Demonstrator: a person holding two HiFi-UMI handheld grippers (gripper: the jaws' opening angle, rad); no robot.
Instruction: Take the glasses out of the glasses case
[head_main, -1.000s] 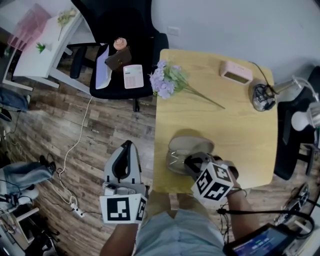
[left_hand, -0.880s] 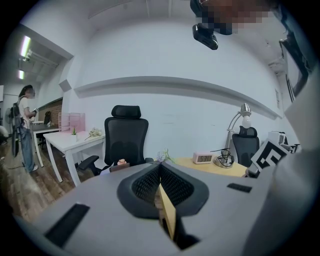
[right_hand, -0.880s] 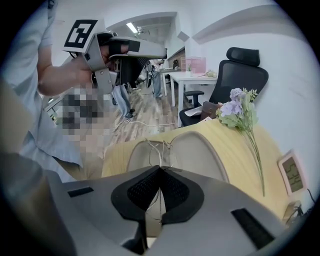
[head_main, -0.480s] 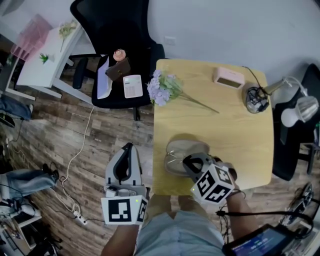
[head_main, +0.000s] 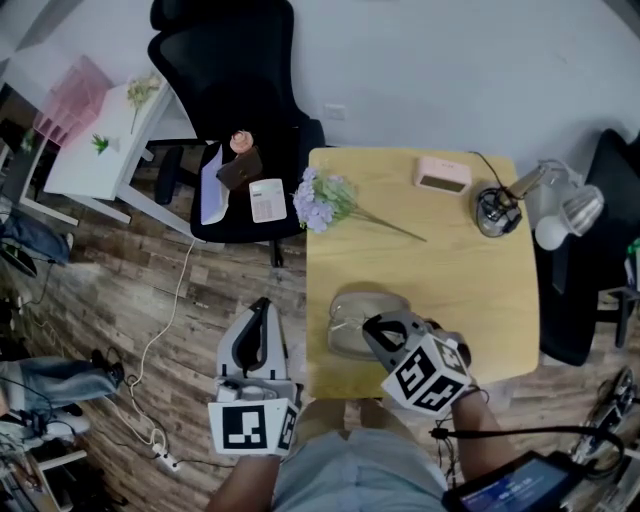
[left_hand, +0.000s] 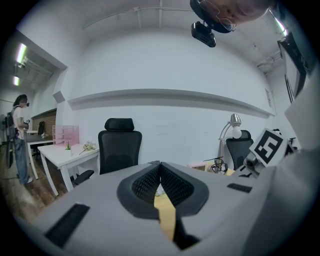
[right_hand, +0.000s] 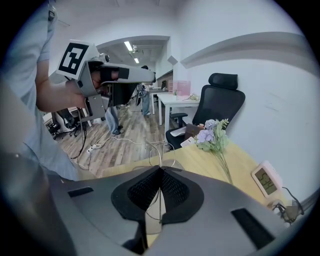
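Observation:
The beige glasses case (head_main: 352, 318) lies open near the front left of the wooden table (head_main: 470, 290). My right gripper (head_main: 372, 326) hangs just over it, shut on the thin wire-rimmed glasses (right_hand: 161, 150). In the right gripper view the rims rise from between the pads, above the case (right_hand: 175, 165). In the head view the glasses are too thin to make out. My left gripper (head_main: 258, 310) is held off the table's left edge over the floor. Its pads meet at the tips with nothing between them.
Purple flowers (head_main: 325, 198), a pink clock (head_main: 443, 174), a round black holder (head_main: 493, 210) and a desk lamp (head_main: 560, 210) stand along the table's far side. A black office chair (head_main: 235, 100) and a white desk (head_main: 110, 130) are at the left. Cables (head_main: 160, 440) lie on the floor.
Both grippers have risen. The right one, still shut, has lifted the glasses up from the case.

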